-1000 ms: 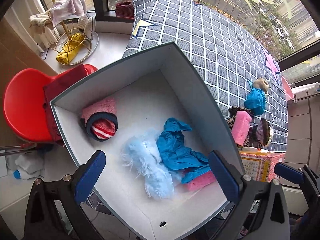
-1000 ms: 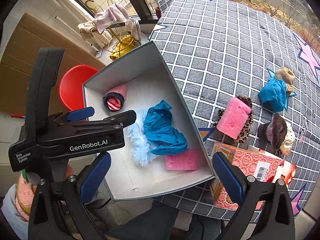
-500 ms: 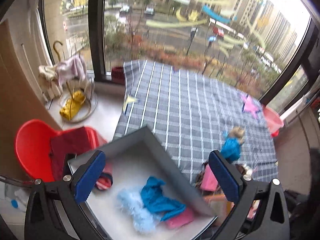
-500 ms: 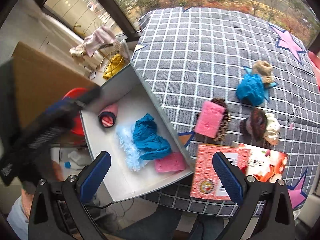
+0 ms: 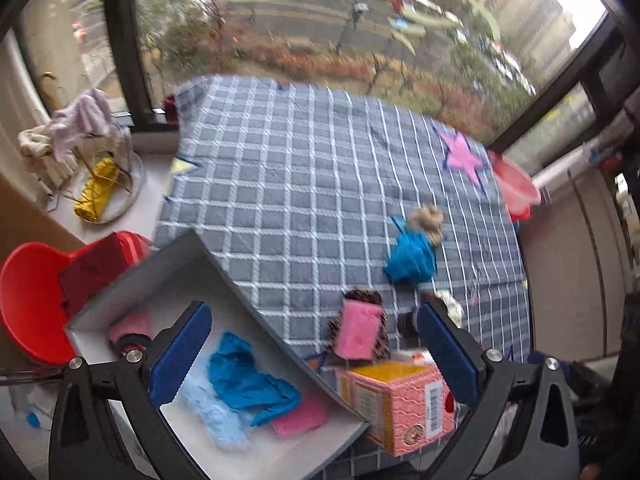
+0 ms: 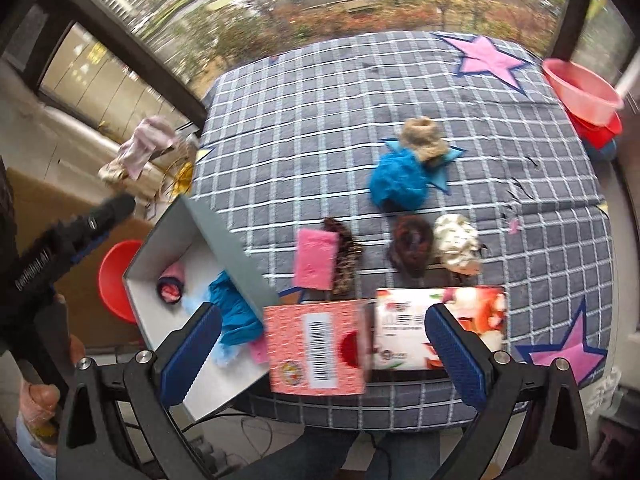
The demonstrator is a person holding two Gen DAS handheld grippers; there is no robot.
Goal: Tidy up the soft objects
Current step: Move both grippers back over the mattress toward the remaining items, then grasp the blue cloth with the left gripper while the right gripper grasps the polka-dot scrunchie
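Daylight thru windows, soft shadows; motion blur, fisheye edges.

Red chair [image 5: 28,296] left of table; pink basin [image 6: 582,92] at far right edge.

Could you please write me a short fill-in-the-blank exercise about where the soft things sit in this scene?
1. The blue crumpled cloth inside the grey open box lies between a pale blue fluffy piece and a flat pink ____.
2. On the checked quilt, the pink sponge rests against a ____-print scrunchie.
3. The tan fuzzy item touches a bundle coloured ____.
4. Both pairs of tongs are ____.

Missing words: sponge; leopard; blue; open
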